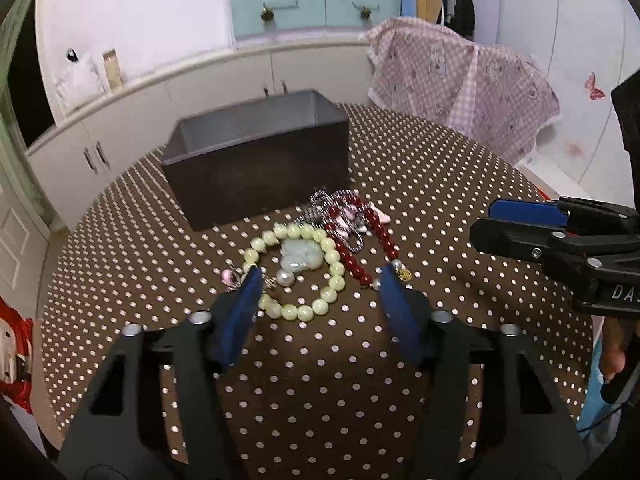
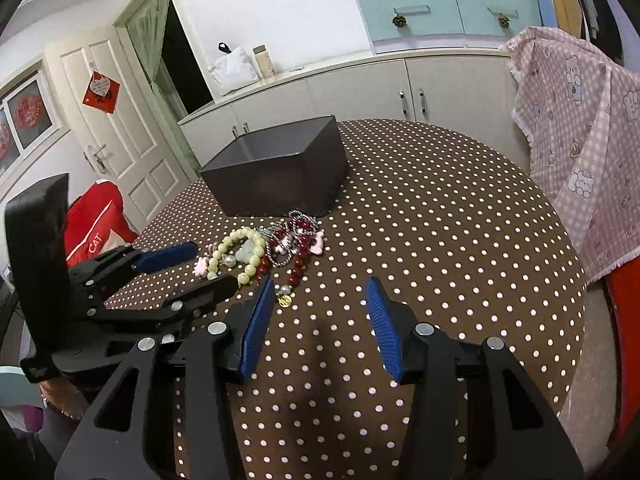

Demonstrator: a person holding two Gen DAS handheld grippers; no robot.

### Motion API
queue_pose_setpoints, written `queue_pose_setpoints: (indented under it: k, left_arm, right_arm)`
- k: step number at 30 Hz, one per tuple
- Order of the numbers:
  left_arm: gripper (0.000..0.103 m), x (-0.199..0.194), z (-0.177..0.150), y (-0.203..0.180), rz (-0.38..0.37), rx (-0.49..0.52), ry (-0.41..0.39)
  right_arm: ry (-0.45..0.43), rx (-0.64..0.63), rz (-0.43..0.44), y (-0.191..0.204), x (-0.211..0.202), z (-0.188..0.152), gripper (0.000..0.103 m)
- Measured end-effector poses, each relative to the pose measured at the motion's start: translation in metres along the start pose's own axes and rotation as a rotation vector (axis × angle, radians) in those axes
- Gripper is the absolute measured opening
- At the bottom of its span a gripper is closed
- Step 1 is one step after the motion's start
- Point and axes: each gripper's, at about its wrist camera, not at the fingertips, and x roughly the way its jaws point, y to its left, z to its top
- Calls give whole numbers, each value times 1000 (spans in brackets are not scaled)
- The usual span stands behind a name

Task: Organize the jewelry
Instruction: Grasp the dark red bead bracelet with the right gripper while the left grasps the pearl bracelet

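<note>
A pale green bead bracelet with a jade pendant lies on the polka-dot table, beside a dark red bead string and a silver chain with pink charms. An open dark box stands behind them. My left gripper is open, its fingers either side of the green bracelet, low over the table. My right gripper is open and empty, right of the pile. It shows at the right in the left wrist view. The box also shows in the right wrist view.
The round table has a brown polka-dot cloth. A pink checked cloth hangs over a chair at the back right. White cabinets run behind the table. A red garment sits at the left.
</note>
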Motion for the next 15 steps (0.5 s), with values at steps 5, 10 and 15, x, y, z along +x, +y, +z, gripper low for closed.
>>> queue_pose_setpoints:
  k: [5,10,15]
  left_arm:
    - [46,11,0,2,-8,-23,55]
    - [36,25,1,3,-37,-35,115]
    - [11,24,1,13,-32,-74,106]
  right_arm:
    - [3,-2,4,2,0,1,48]
    - [12,-11,7,6,5,4,48]
    - [34,-28,1,9,15,8,48]
